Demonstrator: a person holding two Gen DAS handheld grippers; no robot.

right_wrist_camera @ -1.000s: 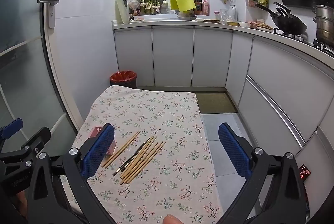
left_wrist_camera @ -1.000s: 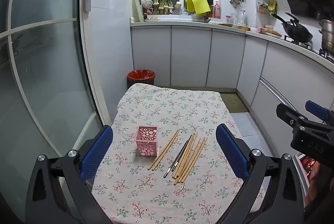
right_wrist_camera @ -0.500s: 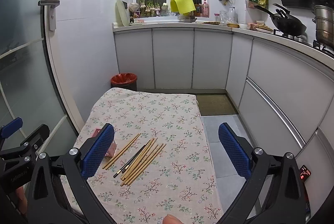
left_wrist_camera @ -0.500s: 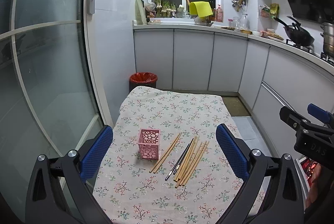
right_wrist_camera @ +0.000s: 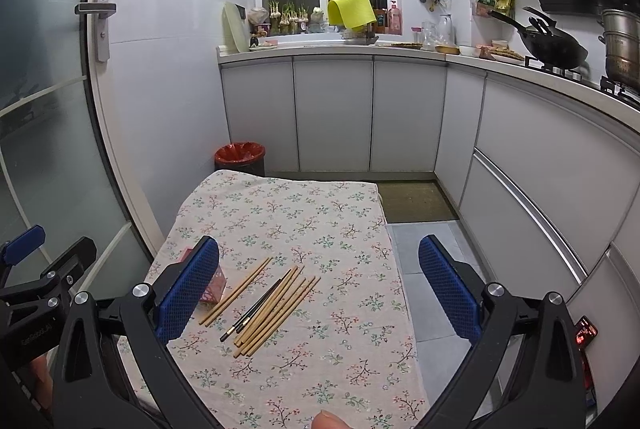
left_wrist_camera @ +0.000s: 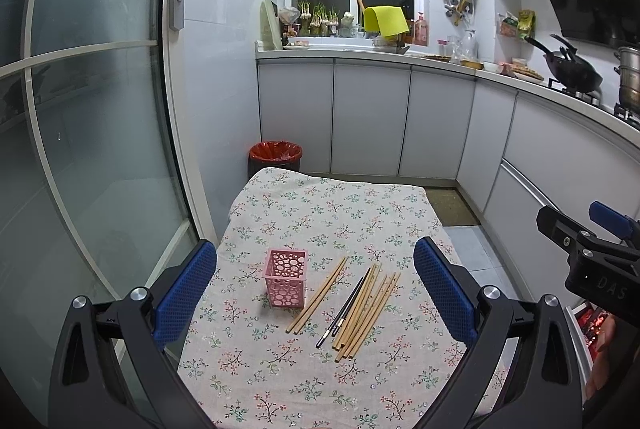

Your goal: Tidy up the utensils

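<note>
Both views have tilted up slightly since the earlier frame; nothing on the cloth (left_wrist_camera: 280, 213) has shifted. Left gripper (left_wrist_camera: 316, 293) and right gripper (right_wrist_camera: 318, 289) gape wide, empty. Lower centre: holder (left_wrist_camera: 285, 277), light, tippable; chopsticks (left_wrist_camera: 360, 309), stiff, slippery; best pinched mid-shaft.

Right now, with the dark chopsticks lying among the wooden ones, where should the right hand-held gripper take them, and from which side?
Grip the dark chopsticks at their near tips, coming from above. That end juts out towards the camera, clear of the wooden chopsticks on the right, while the upper part lies tight against them. The right hand-held gripper is open, and they lie flat on the tablecloth.
</note>
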